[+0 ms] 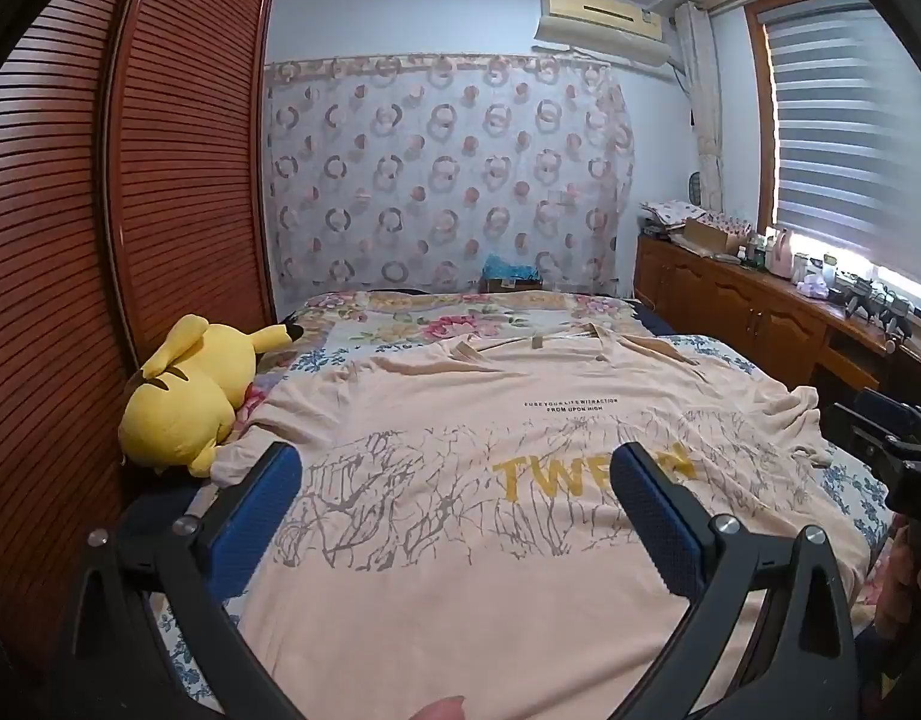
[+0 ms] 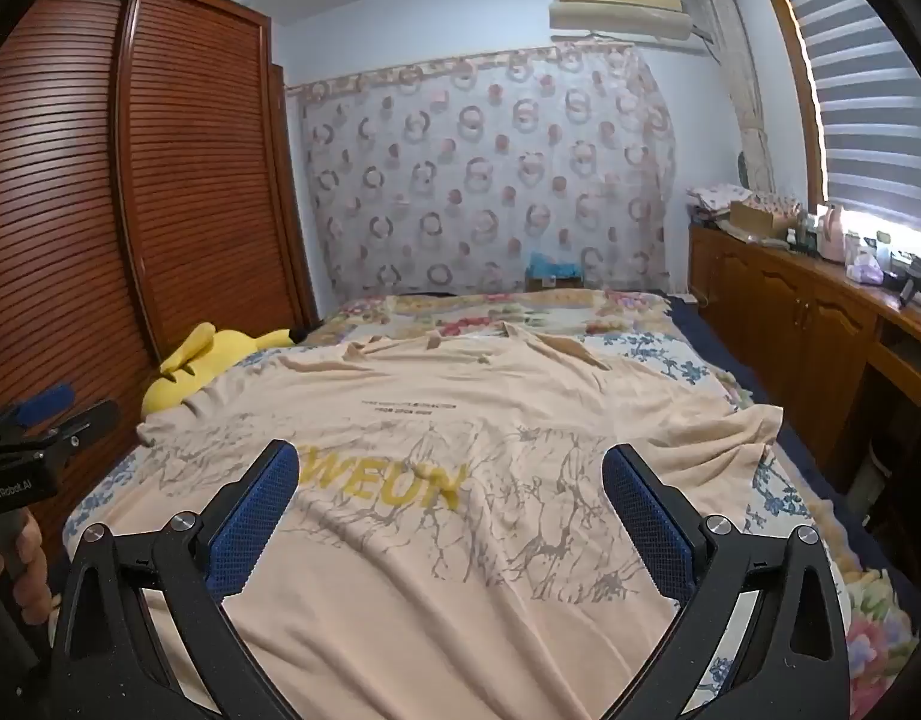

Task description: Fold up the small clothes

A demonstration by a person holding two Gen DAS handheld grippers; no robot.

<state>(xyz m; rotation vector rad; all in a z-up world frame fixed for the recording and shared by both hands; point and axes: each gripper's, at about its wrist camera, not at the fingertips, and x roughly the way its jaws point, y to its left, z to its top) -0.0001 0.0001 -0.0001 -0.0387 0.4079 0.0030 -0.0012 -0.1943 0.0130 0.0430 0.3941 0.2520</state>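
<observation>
A pale peach T-shirt (image 1: 460, 420) (image 2: 460, 420) with yellow letters and a grey branch print lies spread flat on the bed, its collar at the far end. My left gripper (image 1: 457, 462) hovers above the shirt's near part, jaws wide open with nothing between the blue pads. My right gripper (image 2: 451, 462) hangs likewise over the shirt, open and empty. The right gripper's body shows at the right edge of the left wrist view (image 1: 886, 444). At the left edge of the right wrist view, the left gripper's body (image 2: 34, 426) shows with a hand (image 2: 22, 570) on its handle.
A yellow plush toy (image 1: 190, 390) (image 2: 220, 354) lies at the bed's left side against a slatted wooden wardrobe (image 1: 160, 180). The bed (image 1: 460, 312) has a floral cover. A wooden cabinet (image 2: 790, 312) with small items runs under the window at right.
</observation>
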